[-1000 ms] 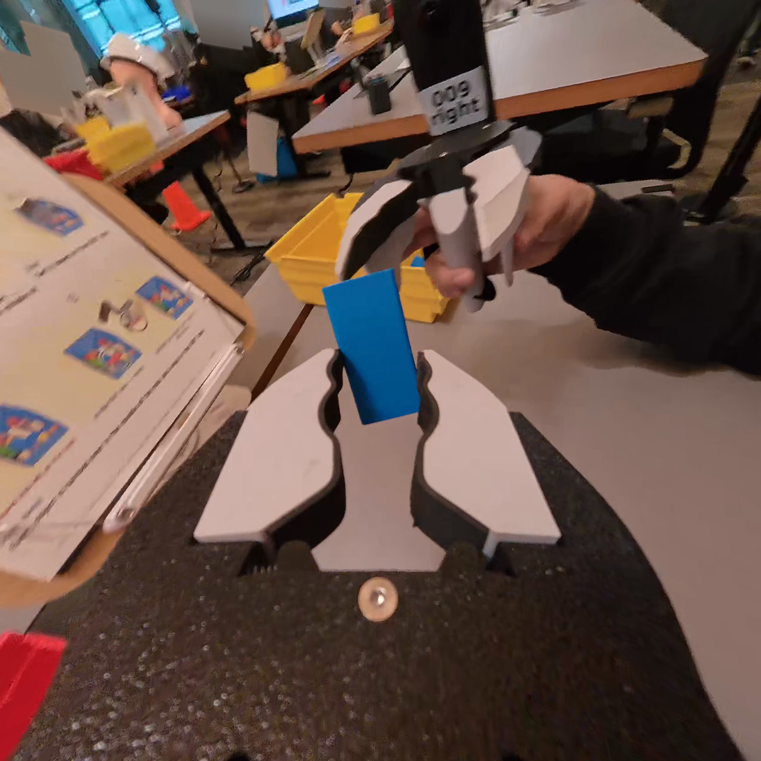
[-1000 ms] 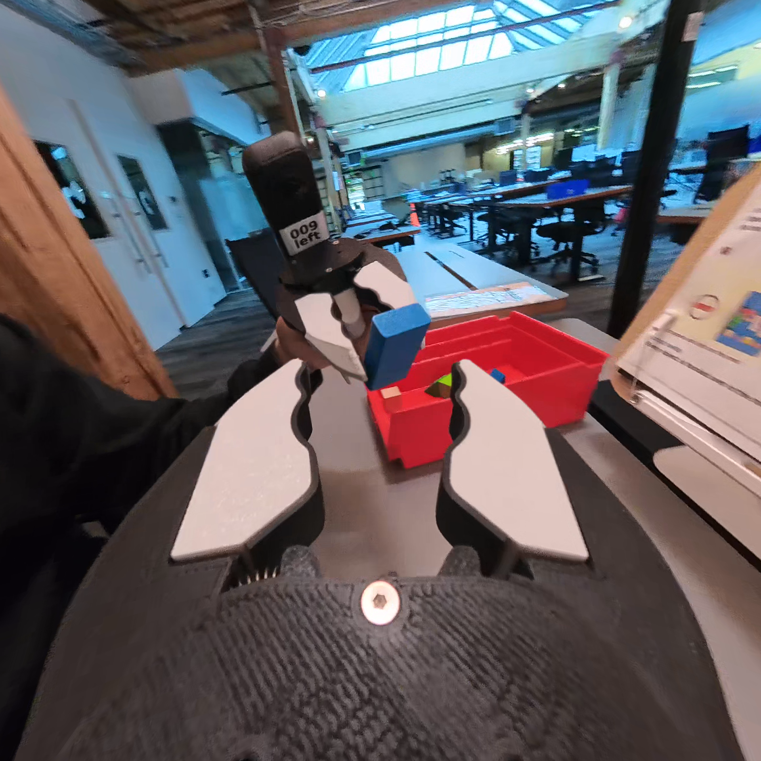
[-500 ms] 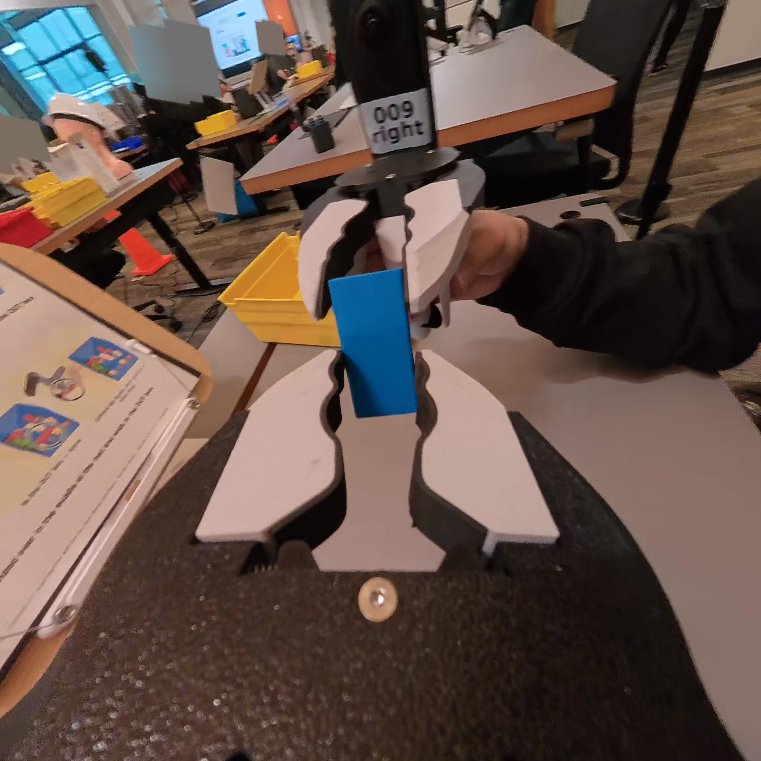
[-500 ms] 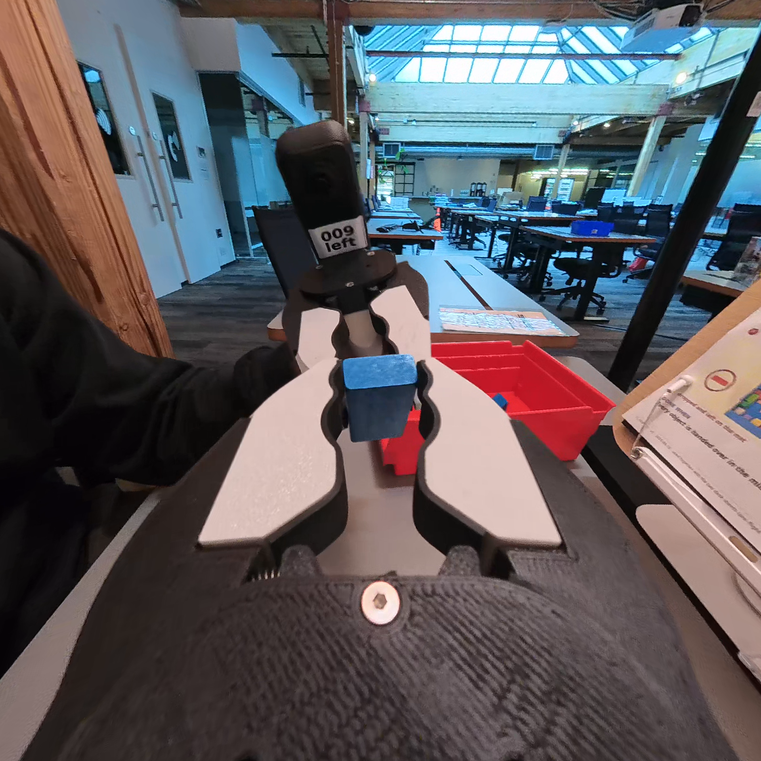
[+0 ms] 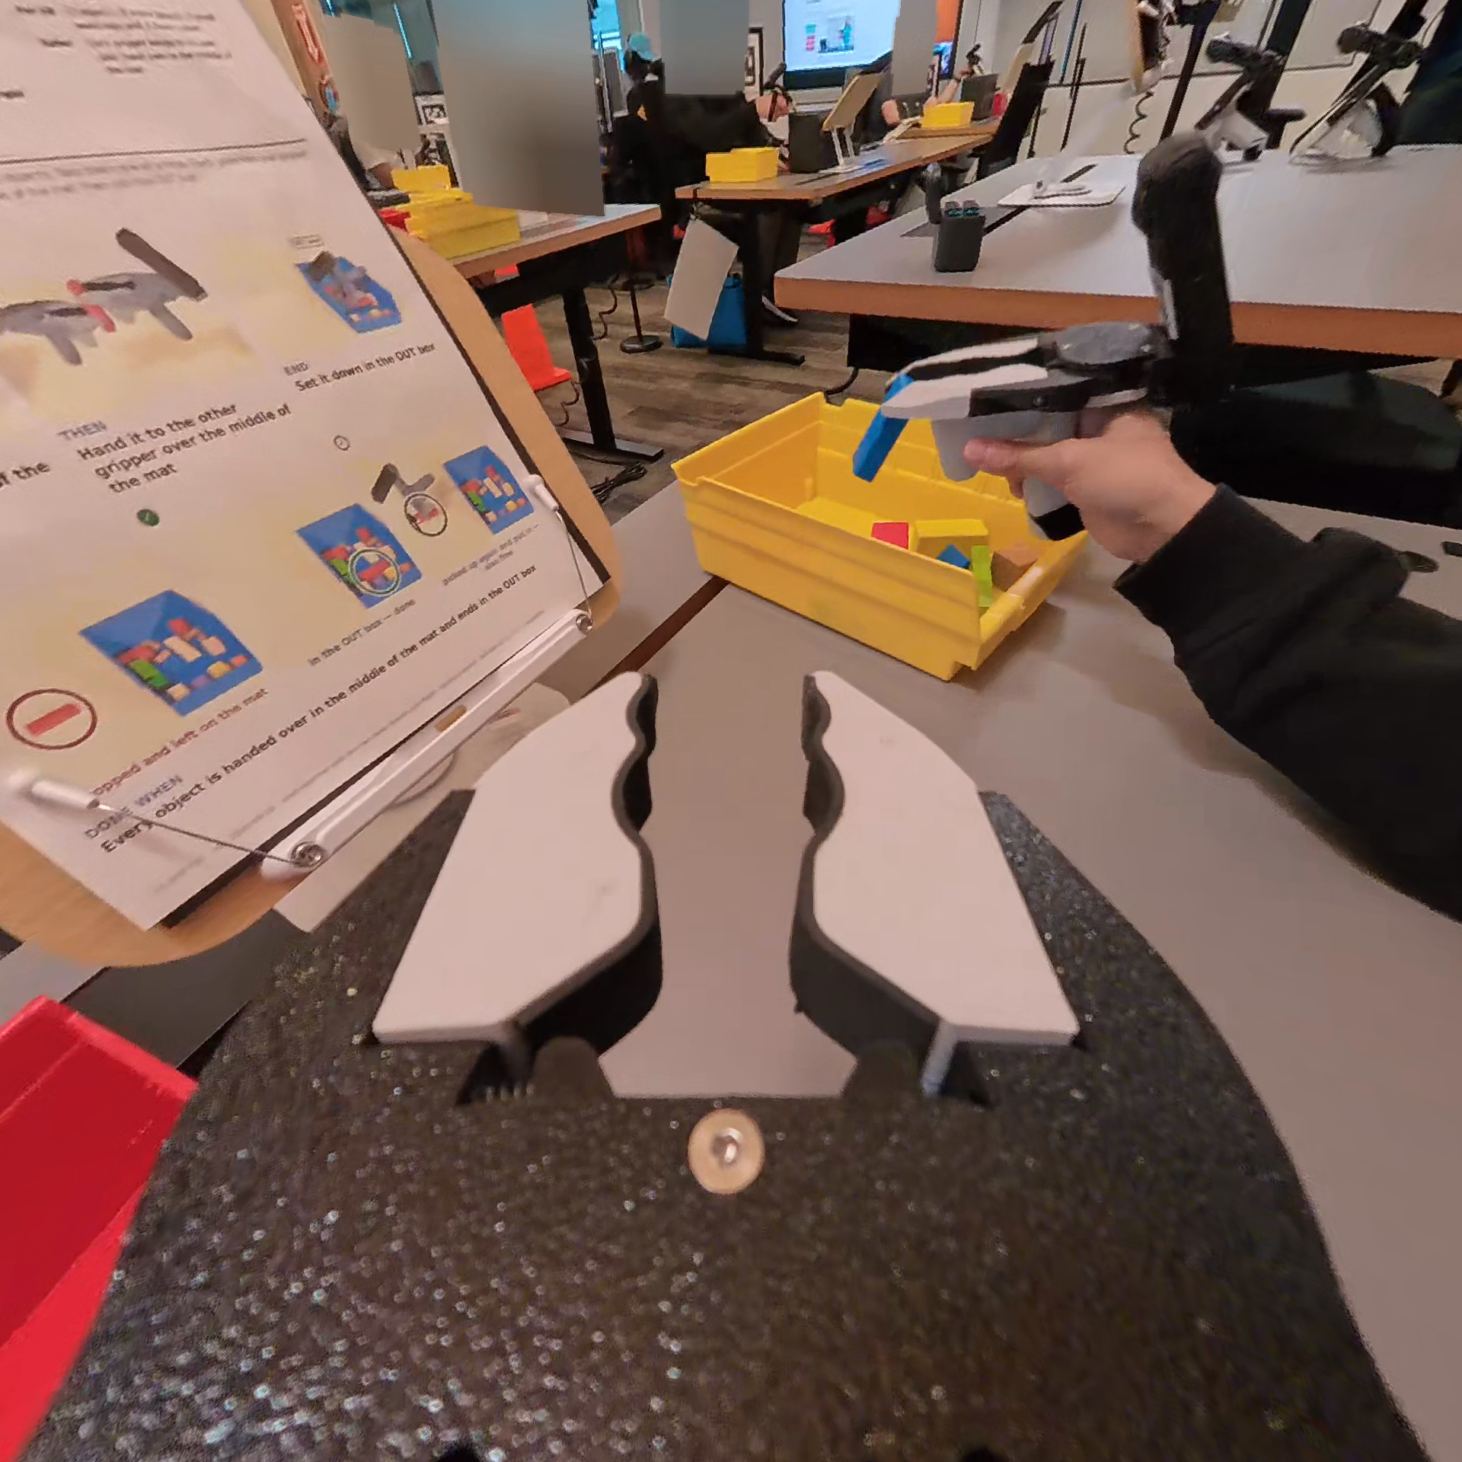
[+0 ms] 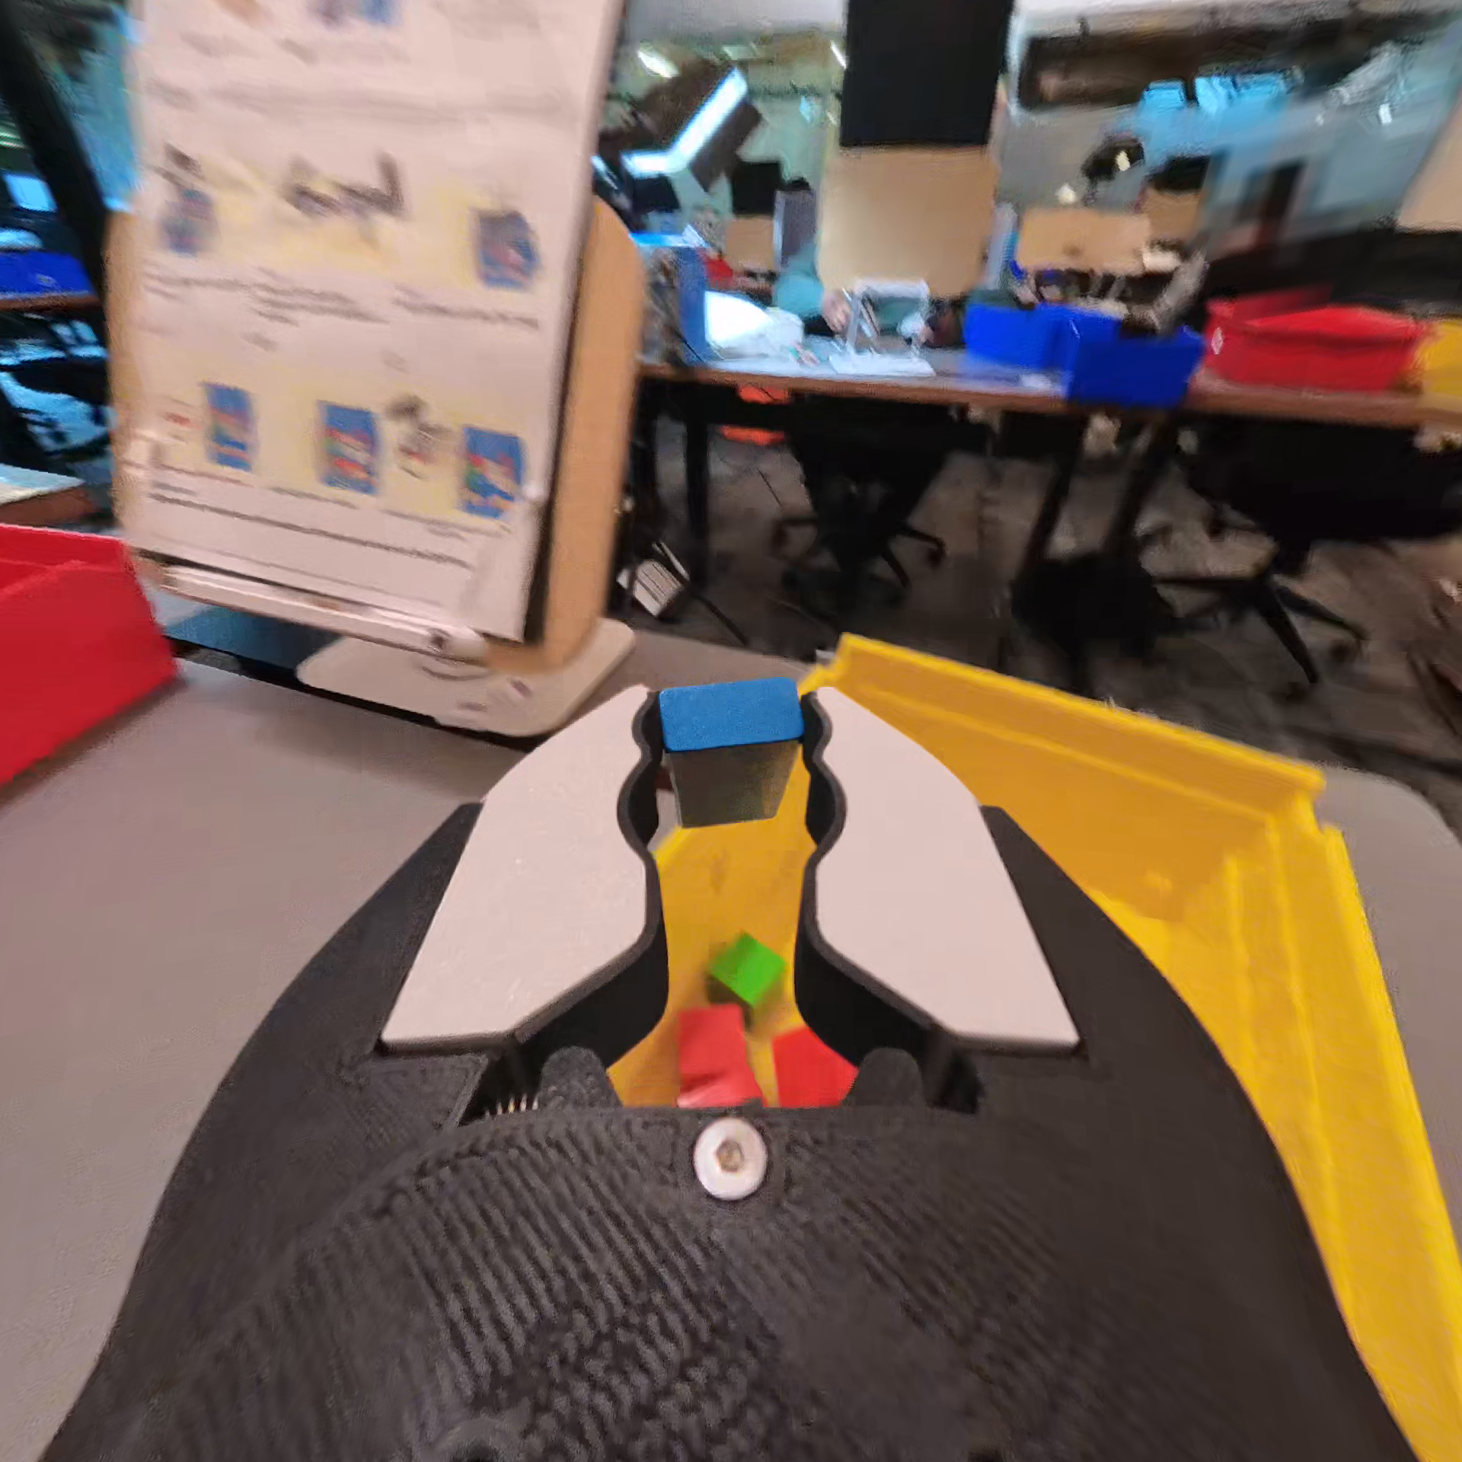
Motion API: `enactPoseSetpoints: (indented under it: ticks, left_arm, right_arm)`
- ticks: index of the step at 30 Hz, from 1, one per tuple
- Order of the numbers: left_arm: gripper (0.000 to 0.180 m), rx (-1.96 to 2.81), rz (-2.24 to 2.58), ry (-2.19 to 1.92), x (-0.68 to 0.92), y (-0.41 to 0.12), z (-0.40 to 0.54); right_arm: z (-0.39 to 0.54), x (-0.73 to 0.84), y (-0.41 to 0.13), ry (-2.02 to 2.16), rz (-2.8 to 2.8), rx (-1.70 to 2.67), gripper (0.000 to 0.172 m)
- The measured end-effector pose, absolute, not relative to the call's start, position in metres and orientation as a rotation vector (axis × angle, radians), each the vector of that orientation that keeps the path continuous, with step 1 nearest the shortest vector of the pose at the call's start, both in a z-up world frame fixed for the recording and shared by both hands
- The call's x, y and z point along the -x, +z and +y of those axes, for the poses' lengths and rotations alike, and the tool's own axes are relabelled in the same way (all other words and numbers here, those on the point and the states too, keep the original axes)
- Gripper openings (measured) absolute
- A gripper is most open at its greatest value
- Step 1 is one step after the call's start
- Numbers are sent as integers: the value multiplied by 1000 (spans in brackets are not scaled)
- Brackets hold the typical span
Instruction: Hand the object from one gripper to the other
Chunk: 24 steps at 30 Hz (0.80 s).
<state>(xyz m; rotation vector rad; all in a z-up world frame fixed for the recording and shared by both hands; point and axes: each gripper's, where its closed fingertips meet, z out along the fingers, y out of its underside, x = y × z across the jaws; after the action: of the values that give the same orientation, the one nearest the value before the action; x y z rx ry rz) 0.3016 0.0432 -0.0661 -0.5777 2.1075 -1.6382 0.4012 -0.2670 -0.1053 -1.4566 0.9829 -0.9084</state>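
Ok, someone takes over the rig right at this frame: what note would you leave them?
Left gripper: open, nothing between its fingers, low over the grey table.
Right gripper: shut on the blue block, held above the yellow bin.
Done: the block is with the right gripper alone, so the handover is complete.
Left: lower the block into the yellow bin beside the coloured blocks and release. The red bin stands to the left.

Right hand-held gripper [image 5: 898, 403] holds blue block [image 5: 876, 443] over yellow bin [image 5: 831, 577]
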Motion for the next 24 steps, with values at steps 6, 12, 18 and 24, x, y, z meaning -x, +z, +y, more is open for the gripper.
enactPoseSetpoints:
  ticks: [6, 12, 18, 24]
  left_arm:
    - [32, 575, 2127, -1629, -304, -73, 41]
    - [31, 600, 2114, -1630, -308, -74, 44]
    - [32, 628, 2092, -1585, -309, -69, 58]
    - [33, 758, 1994, -1554, -312, -53, 99]
  right_arm:
    - [-291, -417, -155, -847, 1149, 1429, 34]
    - [-290, -423, -166, -940, 1162, 1537, 39]
    - [-291, -419, -146, -1011, 1170, 1521, 53]
    - [-267, -405, -104, -1006, 1056, 1472, 52]
